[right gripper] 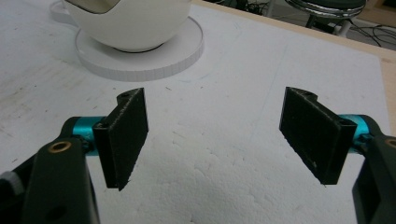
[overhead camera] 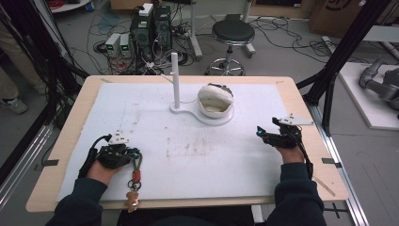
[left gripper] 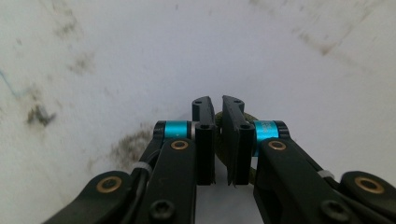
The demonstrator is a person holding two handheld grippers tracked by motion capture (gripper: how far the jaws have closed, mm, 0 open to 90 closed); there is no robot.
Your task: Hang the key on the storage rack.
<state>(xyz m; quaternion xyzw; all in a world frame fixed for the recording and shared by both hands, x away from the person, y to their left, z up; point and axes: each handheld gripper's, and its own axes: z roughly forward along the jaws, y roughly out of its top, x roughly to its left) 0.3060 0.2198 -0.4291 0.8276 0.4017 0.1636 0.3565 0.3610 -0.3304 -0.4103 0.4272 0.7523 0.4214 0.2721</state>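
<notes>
At the mat's near-left corner we've got the left gripper [overhead camera: 135,154] clamped on the keychain strap [overhead camera: 137,162], right gripper [overhead camera: 261,133] wide open, empty.

One olive cord keychain with red and brown charms [overhead camera: 134,181], clamped in left gripper [overhead camera: 136,154]; ahead of right gripper [overhead camera: 259,133]: one white post stand [overhead camera: 176,80], one white bowl-shaped helmet [overhead camera: 214,100].
</notes>
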